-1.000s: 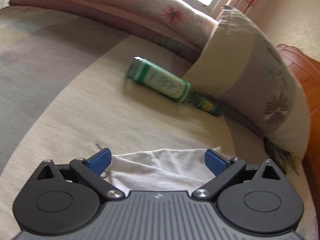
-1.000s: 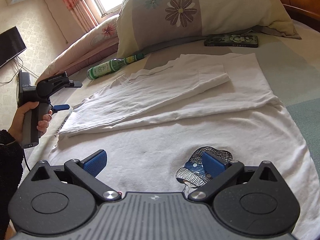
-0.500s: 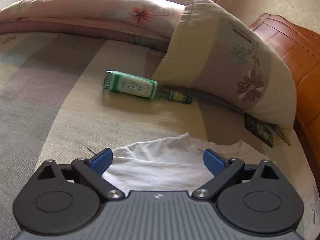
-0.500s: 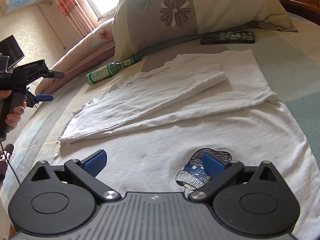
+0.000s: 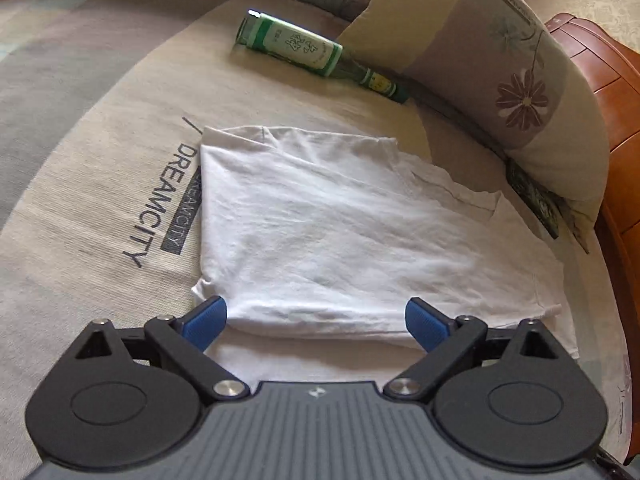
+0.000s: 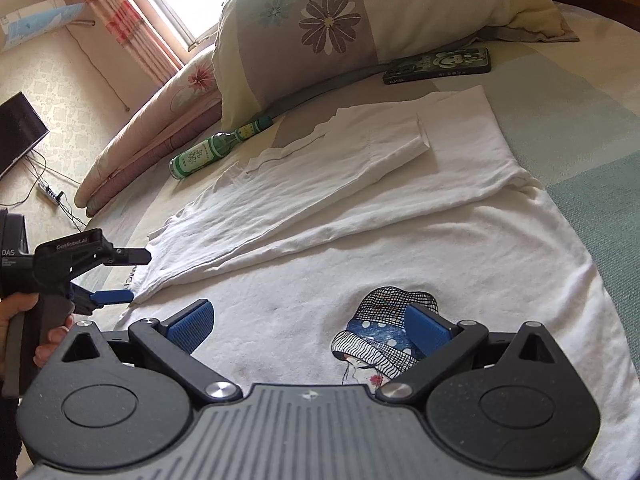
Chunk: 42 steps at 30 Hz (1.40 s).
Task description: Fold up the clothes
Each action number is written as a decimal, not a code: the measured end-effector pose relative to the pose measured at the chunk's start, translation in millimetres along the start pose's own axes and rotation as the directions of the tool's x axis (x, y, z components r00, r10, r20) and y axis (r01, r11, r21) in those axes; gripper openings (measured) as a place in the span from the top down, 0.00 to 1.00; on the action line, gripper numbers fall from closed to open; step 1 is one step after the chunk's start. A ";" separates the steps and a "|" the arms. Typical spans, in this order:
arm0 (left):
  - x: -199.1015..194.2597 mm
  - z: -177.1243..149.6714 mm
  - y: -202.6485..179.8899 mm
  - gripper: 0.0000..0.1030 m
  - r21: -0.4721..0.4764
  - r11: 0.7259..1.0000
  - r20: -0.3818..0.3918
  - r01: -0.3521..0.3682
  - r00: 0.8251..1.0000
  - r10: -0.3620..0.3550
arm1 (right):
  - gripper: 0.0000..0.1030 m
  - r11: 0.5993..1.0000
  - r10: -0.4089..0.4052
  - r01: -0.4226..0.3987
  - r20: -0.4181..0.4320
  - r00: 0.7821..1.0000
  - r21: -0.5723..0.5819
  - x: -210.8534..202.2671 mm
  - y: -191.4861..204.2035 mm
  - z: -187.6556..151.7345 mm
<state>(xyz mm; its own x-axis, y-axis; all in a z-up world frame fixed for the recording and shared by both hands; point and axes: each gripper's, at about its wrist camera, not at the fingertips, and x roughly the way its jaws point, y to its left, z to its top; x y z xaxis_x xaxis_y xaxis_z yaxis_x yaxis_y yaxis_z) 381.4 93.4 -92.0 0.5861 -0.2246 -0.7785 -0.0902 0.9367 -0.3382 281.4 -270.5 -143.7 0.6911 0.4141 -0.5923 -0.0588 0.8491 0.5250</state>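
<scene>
since the earlier frames the left gripper (image 5: 316, 316) has swung from the bare bedsheet and the pillow to face the white cotton t-shirt (image 5: 340, 232), and in the right wrist view it has come down to the shirt's folded corner, while the right gripper (image 6: 310, 324) has hardly shifted. taking the t-shirt as the landmark: the right gripper sits at its near edge, jaws spread wide with nothing between them, its blue pads (image 6: 426, 330) over the printed figure in a netted hat (image 6: 384, 336) on the shirt's front. the left gripper, seen there at (image 6: 120, 276) in a bare hand (image 6: 24, 332), stands just off the shirt's left side with its jaws wide apart and its lower blue finger at the corner of the folded layer; whether it touches the cloth cannot be told. the t-shirt lies spread flat on the striped bedsheet (image 5: 100, 184), its far side and a sleeve folded over onto the body. printed "dreamcity" lettering (image 5: 164, 204) runs along the sheet just beside the shirt's left edge. beyond the shirt a green glass bottle with a white label (image 5: 304, 48) lies on its side, its neck toward a large floral pillow (image 6: 360, 24). a dark phone in a cartoon case (image 6: 436, 66) lies flat just past the shirt's far edge, by the pillow.
</scene>
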 end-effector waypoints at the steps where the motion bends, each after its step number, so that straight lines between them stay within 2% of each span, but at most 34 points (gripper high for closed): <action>1: -4.9 -0.7 -8.9 0.06 0.040 0.999 0.037 0.008 0.999 -0.010 | 0.00 1.000 0.005 -0.005 0.000 1.000 0.011 0.4 -1.2 0.4; 3: -9.8 -3.4 -29.0 0.05 0.134 0.991 0.109 -0.001 0.994 -0.014 | 0.00 1.000 0.007 -0.007 0.001 1.000 0.023 1.7 -2.1 0.3; 6: 3.6 -13.7 -55.4 0.04 0.270 0.959 0.190 -0.082 0.981 0.031 | 0.00 1.000 -0.004 0.004 0.008 1.000 -0.012 2.4 1.5 -2.7; 7: 12.7 -17.9 -60.9 0.04 0.312 0.945 0.194 -0.100 0.980 0.040 | 0.00 1.000 -0.007 0.007 0.009 1.000 -0.029 2.7 2.7 -3.8; 9: 35.4 -25.4 -62.2 0.04 0.363 0.927 0.147 -0.099 0.988 0.048 | 0.00 0.998 -0.010 0.011 0.011 1.000 -0.066 3.0 4.3 -6.3; 10: 46.4 -28.8 -57.4 0.04 0.347 0.933 0.108 -0.092 0.993 0.057 | 0.00 0.997 -0.008 0.009 0.013 1.000 -0.082 2.6 4.4 -7.7; 11: 50.1 -33.0 -53.9 0.05 0.334 0.938 0.102 -0.093 0.993 0.062 | 0.00 0.995 -0.006 0.008 0.014 1.000 -0.095 2.1 4.3 -8.9; 13: 43.1 -43.3 -54.4 0.04 0.352 0.930 0.160 -0.107 0.986 0.053 | 0.00 0.992 -0.002 0.004 0.016 1.000 -0.123 1.0 4.1 -11.3; 16: 26.4 -59.7 -60.3 0.04 0.429 0.896 0.229 -0.115 0.973 0.015 | 0.00 0.989 -0.001 0.004 0.019 1.000 -0.146 -0.6 4.1 -13.6; 18: 21.8 -64.1 -66.7 0.04 0.470 0.874 0.236 -0.125 0.972 0.012 | 0.00 0.988 -0.004 0.007 0.021 1.000 -0.154 -1.1 5.1 -14.5; 19: 19.5 -64.8 -69.1 0.04 0.475 0.872 0.237 -0.117 0.971 0.001 | 0.00 0.986 -0.007 0.010 0.020 1.000 -0.164 -1.1 6.2 -14.7; 22: 14.3 -59.6 -70.3 0.04 0.426 0.904 0.230 -0.032 0.970 -0.074 | 0.00 0.979 -0.017 0.023 0.031 0.999 -0.202 0.1 11.5 -15.8; 24: 11.7 -55.7 -71.9 0.04 0.416 0.909 0.242 -0.027 0.967 -0.082 | 0.00 0.981 -0.006 0.015 0.045 0.999 -0.194 0.6 14.3 -15.8; 28: 3.7 -54.2 -72.5 0.04 0.487 0.867 0.284 -0.104 0.958 -0.045 | 0.00 0.983 0.079 -0.062 0.094 0.992 -0.172 -4.4 27.6 -8.3; 30: -0.8 -53.5 -69.8 0.04 0.520 0.845 0.299 -0.128 0.954 -0.039 | 0.00 0.985 0.088 -0.066 0.134 0.987 -0.159 -5.9 34.5 3.3; 31: -2.5 -51.2 -66.4 0.04 0.512 0.850 0.300 -0.125 0.953 -0.040 | 0.00 0.989 0.083 -0.064 0.142 0.986 -0.132 -4.9 35.3 11.7; 36: -6.1 -36.4 -47.9 0.04 0.410 0.911 0.264 -0.043 0.962 -0.074 | 0.00 0.997 0.063 -0.070 0.142 0.988 0.042 17.1 13.9 63.0; 40: -9.1 -30.2 -41.0 0.04 0.366 0.930 0.265 -0.007 0.959 -0.097 | 0.00 0.973 0.042 -0.062 0.095 0.995 0.221 43.9 -24.6 82.2; 42: -8.4 -28.9 -39.8 0.03 0.365 0.931 0.251 0.002 0.963 -0.101 | 0.00 0.947 0.083 -0.111 0.102 0.991 0.302 50.1 -40.8 77.3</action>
<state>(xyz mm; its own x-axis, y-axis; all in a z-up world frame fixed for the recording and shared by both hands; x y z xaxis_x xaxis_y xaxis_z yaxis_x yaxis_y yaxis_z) 356.8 50.3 -87.3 0.7753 -0.2431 -0.5829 0.2114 0.9696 -0.1232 374.1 -309.7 -147.6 0.7539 0.4478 -0.4808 0.0852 0.6589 0.7474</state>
